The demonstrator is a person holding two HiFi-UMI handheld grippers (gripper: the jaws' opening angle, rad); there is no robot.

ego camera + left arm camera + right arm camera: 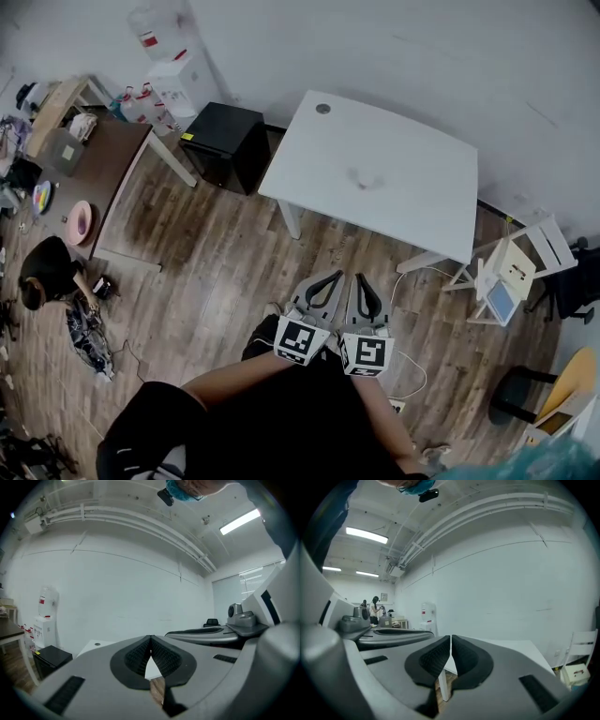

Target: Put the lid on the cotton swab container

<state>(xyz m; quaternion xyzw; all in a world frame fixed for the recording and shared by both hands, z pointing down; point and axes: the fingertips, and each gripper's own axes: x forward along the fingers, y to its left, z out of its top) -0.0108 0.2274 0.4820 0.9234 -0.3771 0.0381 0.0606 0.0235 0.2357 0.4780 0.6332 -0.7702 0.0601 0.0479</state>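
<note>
The left hand-held gripper was clenched on nothing, and the right hand-held gripper, just beside it, was clenched empty too. Both aimed at the white surface well ahead of their tips. Neither the cotton swab container nor its lid showed in any view, which fitted standing ready as well as being finished, so I judged that no grasp could yet be advised.

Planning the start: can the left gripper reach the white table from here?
Probably not yet. The left gripper, jaws shut, is held near the body, with wood floor between it and the white table. Nothing blocks the way; stepping forward should do.
</note>
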